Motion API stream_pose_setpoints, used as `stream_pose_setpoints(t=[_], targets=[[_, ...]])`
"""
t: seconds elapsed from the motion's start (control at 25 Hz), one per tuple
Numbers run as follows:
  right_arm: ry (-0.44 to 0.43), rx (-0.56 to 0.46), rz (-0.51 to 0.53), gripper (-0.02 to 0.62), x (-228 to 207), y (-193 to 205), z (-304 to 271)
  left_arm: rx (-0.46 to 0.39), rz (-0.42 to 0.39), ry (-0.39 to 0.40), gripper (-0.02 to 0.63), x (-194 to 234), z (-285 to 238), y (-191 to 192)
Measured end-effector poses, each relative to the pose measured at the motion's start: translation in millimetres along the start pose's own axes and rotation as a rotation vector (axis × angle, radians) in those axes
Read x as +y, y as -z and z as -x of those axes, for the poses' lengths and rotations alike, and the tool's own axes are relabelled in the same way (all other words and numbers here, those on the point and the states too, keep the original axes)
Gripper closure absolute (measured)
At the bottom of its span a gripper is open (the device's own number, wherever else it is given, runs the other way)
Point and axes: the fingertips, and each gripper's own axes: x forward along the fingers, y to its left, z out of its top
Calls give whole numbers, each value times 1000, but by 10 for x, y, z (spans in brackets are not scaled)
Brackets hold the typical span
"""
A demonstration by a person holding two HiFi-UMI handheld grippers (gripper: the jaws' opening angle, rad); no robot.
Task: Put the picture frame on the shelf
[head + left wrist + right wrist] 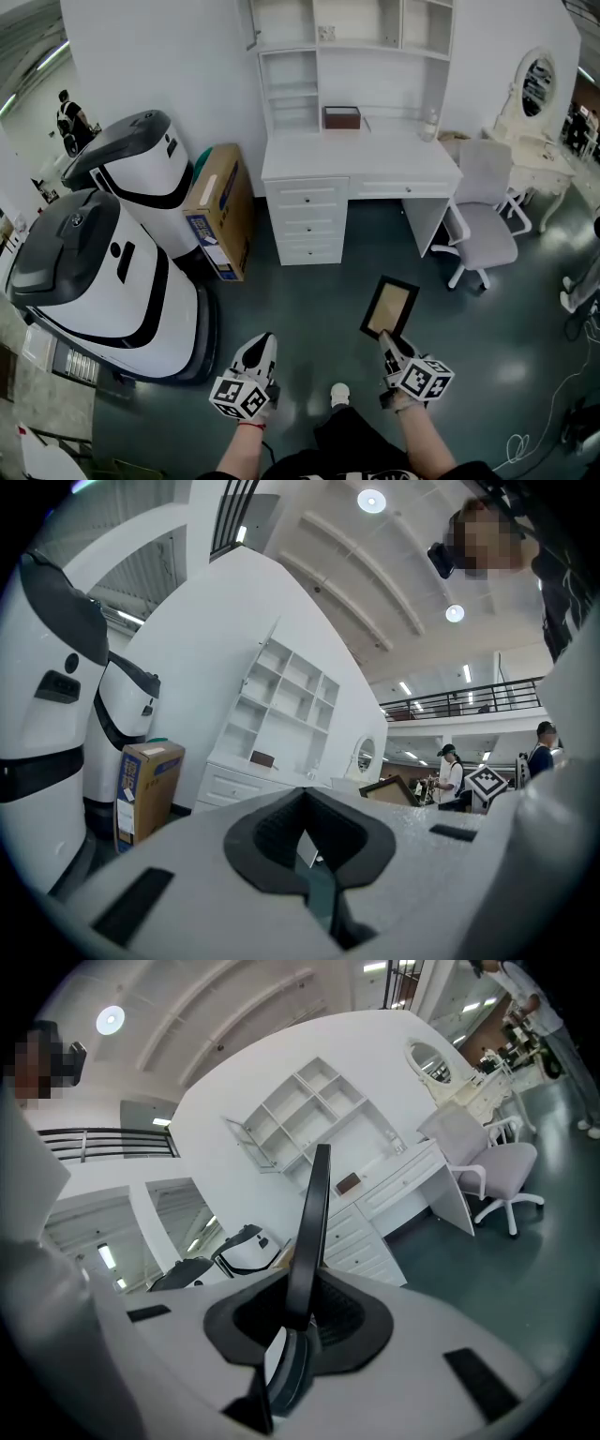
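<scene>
Now your right gripper (390, 345) fingers clamp picture frame (390, 307) edge; left gripper (259, 349) fingers closed, empty; desk (394, 159) well ahead.

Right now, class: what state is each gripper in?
Left gripper: closed, empty.
Right gripper: closed on the frame.

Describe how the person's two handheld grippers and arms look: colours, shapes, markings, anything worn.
Both the left gripper and right gripper have white, rounded bodies with black trim. Each carries a white cube printed with black square markers. Close up, a dark collar rings the fingers. The forearms are bare; a thin red band circles the left wrist.
</scene>
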Motion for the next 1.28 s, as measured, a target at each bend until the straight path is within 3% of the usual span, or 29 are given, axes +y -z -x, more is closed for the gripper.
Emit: stream_pose_setpoints(t=[0.28,0.56,0.88,1.28], targets=[[13,12,-24,537,-306,-372,-571,5,3,-14,603,209,-707,-122],[-7,15,20,537,-535,-780,-1199,-21,-12,-56,603,509,-1312,-275],[-66,-9,50,537,-616,-1201,-1724,-68,-7,-86,603,704,-1864,-428],[-98,20,74,536,-590,-1397,-2475,-62,-9,-104,603,1104,-2370,-510]])
